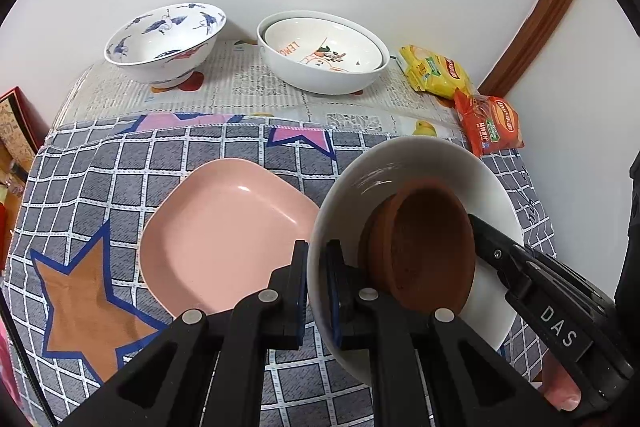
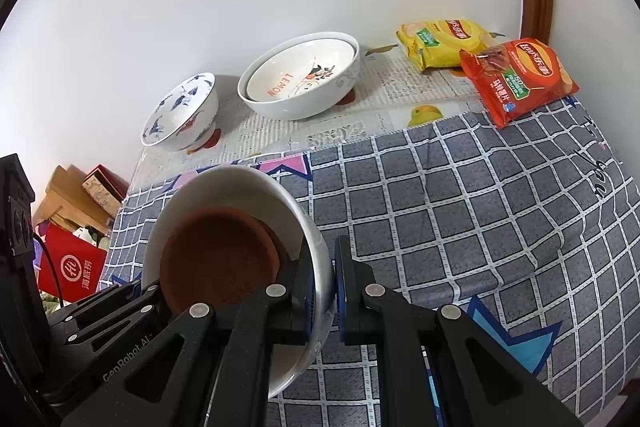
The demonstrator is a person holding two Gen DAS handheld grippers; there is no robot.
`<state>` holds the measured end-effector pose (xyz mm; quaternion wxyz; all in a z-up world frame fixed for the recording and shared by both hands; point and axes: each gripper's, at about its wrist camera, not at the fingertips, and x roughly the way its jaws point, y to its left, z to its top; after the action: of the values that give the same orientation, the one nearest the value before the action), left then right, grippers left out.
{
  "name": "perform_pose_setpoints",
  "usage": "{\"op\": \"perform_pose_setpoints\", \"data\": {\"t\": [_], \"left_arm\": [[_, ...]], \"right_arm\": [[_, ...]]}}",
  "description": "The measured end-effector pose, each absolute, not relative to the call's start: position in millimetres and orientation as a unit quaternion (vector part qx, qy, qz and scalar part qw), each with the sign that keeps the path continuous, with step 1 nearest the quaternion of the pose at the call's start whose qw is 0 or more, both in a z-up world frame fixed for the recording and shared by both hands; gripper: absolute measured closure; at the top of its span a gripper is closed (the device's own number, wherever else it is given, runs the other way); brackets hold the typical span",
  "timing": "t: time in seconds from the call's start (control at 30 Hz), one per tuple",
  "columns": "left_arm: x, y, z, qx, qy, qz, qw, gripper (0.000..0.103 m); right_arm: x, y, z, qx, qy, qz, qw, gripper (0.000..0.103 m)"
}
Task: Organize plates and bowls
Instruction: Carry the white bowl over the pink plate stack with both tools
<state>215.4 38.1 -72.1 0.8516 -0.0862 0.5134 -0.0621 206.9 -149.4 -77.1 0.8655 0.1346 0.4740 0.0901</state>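
A white bowl (image 1: 492, 195) (image 2: 240, 187) holds a small brown dish (image 1: 428, 247) (image 2: 220, 259). My left gripper (image 1: 316, 259) is shut on the bowl's left rim. My right gripper (image 2: 322, 267) is shut on its right rim, and it also shows in the left wrist view (image 1: 520, 267). The bowl is held tilted above the checked cloth. A pink square plate (image 1: 224, 235) lies on the cloth just left of the bowl. At the back stand a blue-patterned bowl (image 1: 164, 43) (image 2: 180, 115) and two nested white bowls (image 1: 320, 51) (image 2: 300, 79).
A yellow chip bag (image 1: 436, 75) (image 2: 444, 43) and a red chip bag (image 1: 492, 125) (image 2: 516, 79) lie at the back right by the wall. The grey checked cloth (image 2: 480, 195) covers the table's front. Boxes and a red bag (image 2: 72, 267) sit off the left edge.
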Motion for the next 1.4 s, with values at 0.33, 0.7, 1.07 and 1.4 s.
{"op": "perform_pose_setpoints", "data": {"t": [0.33,0.7,1.07,1.4], "left_arm": [[213,54,-72,-0.092,0.512,-0.052,0.852,0.094],[213,74,-78,-0.102,0.514,-0.041,0.851,0.094],[214,93,-86,-0.112,0.518,-0.028,0.848,0.094],[217,109,-95,-0.119,0.521,-0.019,0.845,0.094]], "right_arm": [[207,-136,-78,0.132,0.474,0.099,0.865,0.094],[211,-116,-83,0.125,0.479,0.110,0.862,0.094],[216,-95,-93,0.119,0.486,0.119,0.857,0.094],[223,-79,-100,0.114,0.493,0.126,0.853,0.094]]}}
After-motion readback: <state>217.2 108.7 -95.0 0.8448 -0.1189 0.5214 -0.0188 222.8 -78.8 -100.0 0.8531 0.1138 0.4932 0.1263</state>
